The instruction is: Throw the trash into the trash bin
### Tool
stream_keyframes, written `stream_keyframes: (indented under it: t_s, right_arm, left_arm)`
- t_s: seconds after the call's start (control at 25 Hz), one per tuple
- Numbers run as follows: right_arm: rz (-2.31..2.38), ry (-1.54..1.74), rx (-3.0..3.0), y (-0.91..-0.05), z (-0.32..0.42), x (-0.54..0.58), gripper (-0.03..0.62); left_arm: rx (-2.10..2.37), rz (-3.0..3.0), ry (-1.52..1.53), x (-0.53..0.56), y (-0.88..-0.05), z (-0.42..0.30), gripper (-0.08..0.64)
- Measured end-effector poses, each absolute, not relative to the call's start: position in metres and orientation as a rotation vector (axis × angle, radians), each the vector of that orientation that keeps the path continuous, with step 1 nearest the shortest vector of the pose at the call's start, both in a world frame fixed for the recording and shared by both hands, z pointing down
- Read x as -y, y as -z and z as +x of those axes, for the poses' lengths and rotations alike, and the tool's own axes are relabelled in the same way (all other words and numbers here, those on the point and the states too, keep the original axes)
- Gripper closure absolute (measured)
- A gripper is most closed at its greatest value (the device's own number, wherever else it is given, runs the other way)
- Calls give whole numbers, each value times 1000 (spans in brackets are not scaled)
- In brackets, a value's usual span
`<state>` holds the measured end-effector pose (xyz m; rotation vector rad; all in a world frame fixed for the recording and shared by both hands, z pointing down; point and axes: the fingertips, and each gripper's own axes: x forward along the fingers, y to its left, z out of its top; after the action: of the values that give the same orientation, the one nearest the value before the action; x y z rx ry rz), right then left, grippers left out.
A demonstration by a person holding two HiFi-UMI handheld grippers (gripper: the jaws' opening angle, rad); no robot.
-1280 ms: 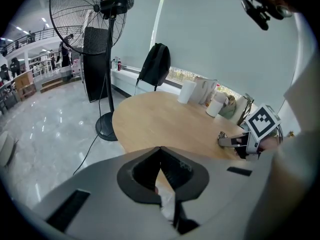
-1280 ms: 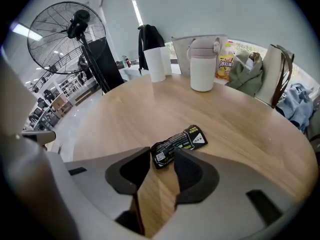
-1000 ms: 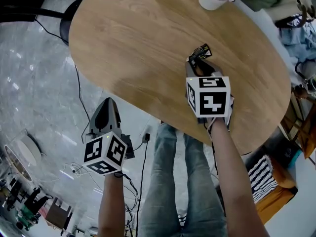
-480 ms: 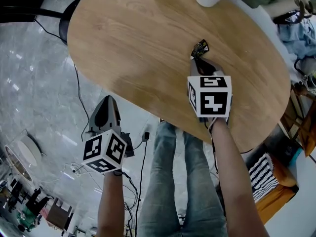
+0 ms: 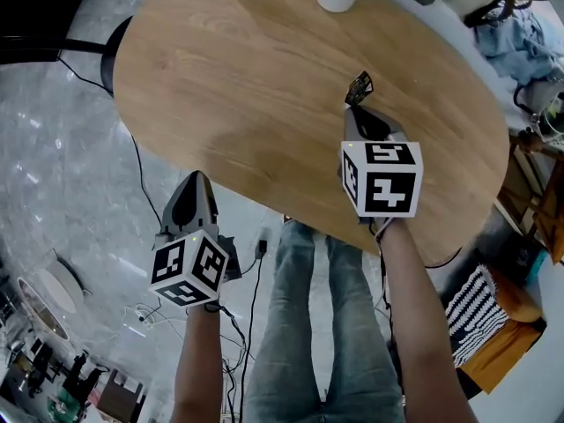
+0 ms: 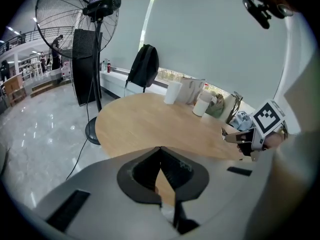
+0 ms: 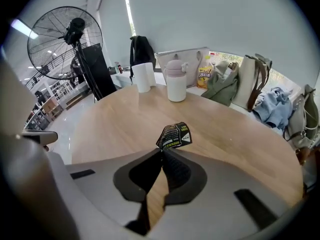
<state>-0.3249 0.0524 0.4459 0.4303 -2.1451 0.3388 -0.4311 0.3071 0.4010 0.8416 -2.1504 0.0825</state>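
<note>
A small black wrapper with yellow and white print (image 7: pixel 175 135) is pinched at the tips of my right gripper (image 7: pixel 161 150), which is shut on it. In the head view the same wrapper (image 5: pixel 359 87) sticks out past the right gripper (image 5: pixel 354 106) above the oval wooden table (image 5: pixel 247 77). My left gripper (image 5: pixel 191 186) hangs off the table's near edge over the floor, shut and empty. In the left gripper view the left gripper (image 6: pixel 160 149) has its jaws together with nothing between them. No trash bin shows in any view.
A pink-lidded cup (image 7: pixel 175 84) and a paper roll (image 7: pixel 143 77) stand at the table's far side with bags (image 7: pixel 225 84). A standing fan (image 6: pixel 95 14) and a chair with a black backpack (image 6: pixel 145 66) are beyond. Cables (image 5: pixel 141 174) trail on the marble floor. The person's legs (image 5: pixel 308 324) are below.
The right gripper closed on the wrapper and lifted it off the table, moving slightly right. The left gripper barely shifted.
</note>
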Motion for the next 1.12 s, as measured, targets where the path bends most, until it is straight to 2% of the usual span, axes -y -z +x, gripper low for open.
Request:
stream_keyframes:
  t_s: [0.52, 1.12]
  right_arm:
    - [699, -464, 2121, -412, -214, 7, 578]
    - [1011, -639, 2007, -407, -36, 43, 578]
  left_arm:
    - [2066, 1117, -151, -211, -377, -381, 541]
    - [1872, 1434, -301, -108, -370, -262, 541]
